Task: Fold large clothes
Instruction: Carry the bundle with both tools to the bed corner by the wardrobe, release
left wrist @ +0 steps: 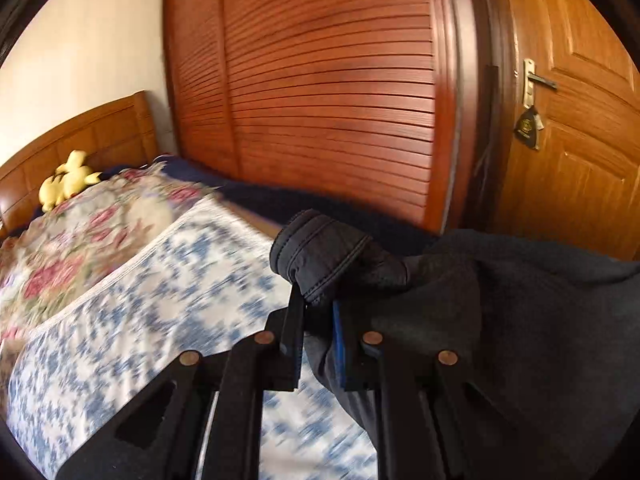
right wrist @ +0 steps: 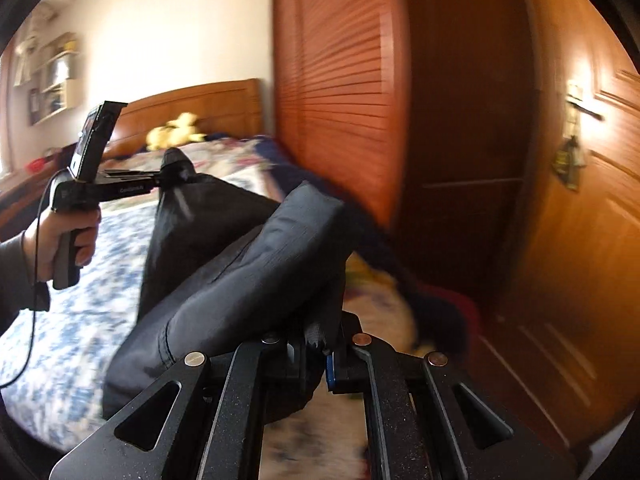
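Both claws were clamped on the same dark garment (right wrist: 240, 264), which hung in the air between them above the bed (left wrist: 132, 320). The left claw (left wrist: 316, 312) had its jaws nearly closed on a thick stitched hem or cuff (left wrist: 320, 248), w/ the rest of the cloth running off to its right. The right claw (right wrist: 320, 354) was pinched shut on a bunched edge, w/ the cloth stretching up and left toward the left claw (right wrist: 160, 180), held in the person's hand (right wrist: 60, 240).

So the garment's long axis ran roughly claw to claw, sagging in the middle; neither hand was closer to it, as both held an end. The next move prob. turns on keeping that span taut and square to the bed before laying it down.

Fabric looked smooth, slightly shiny, maybe padded, like a jacket or trousers; it creased in soft heavy folds and had double seams at the hem. The bed cover was blue-and-white print, w/ a floral quilt (left wrist: 80, 232) beyond it. Much of the background was motion-blurred.
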`<act>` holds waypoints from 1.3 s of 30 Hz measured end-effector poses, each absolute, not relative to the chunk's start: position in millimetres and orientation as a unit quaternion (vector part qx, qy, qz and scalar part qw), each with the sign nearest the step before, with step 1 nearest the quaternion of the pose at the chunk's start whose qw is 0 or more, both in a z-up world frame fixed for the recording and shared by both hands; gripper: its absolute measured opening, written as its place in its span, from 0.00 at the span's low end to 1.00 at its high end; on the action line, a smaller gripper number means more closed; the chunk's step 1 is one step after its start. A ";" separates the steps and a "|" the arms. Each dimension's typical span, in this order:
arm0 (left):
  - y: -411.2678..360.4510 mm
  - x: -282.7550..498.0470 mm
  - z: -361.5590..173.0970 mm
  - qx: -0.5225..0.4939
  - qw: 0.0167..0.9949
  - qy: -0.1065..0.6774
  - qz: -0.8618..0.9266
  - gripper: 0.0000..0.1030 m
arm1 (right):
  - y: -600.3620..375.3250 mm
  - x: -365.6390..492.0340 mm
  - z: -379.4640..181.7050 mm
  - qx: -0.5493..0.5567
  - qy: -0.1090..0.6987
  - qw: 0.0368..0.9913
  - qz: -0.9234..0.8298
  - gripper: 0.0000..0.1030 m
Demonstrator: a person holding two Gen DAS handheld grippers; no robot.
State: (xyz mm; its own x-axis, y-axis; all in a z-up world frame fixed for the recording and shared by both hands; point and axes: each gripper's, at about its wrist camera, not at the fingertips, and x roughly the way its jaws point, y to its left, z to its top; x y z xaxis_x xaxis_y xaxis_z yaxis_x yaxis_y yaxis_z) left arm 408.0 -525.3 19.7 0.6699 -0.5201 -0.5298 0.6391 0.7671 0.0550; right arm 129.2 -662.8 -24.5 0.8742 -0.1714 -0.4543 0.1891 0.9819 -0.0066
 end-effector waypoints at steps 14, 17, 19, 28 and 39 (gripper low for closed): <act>-527.6 365.6 14.1 0.171 0.897 0.246 -0.325 0.19 | -712.2 86.4 -56.5 0.061 0.274 0.940 -0.193 0.35; -507.5 348.6 15.7 0.171 0.893 0.243 -0.337 0.22 | -708.0 75.6 -39.7 0.045 0.261 0.943 -0.200 0.36; -489.7 334.6 18.4 0.158 0.893 0.245 -0.344 0.29 | -702.3 72.2 -29.5 0.034 0.251 0.946 -0.205 0.36; -431.2 275.9 27.9 0.128 0.890 0.235 -0.370 0.43 | -669.2 93.1 -7.0 0.002 0.233 0.957 -0.170 0.37; -367.6 209.2 53.7 0.086 0.896 0.203 -0.385 0.52 | -706.1 151.7 -89.2 0.056 0.348 0.921 -0.168 0.41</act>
State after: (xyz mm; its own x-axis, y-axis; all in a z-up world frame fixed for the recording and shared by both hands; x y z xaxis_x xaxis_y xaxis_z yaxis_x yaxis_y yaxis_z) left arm 209.2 -367.6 53.7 0.6219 -0.6549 -0.4294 0.7244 0.6894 -0.0022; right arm 151.7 -706.1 -89.2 0.7014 -0.2699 -0.6597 0.3472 0.9377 -0.0144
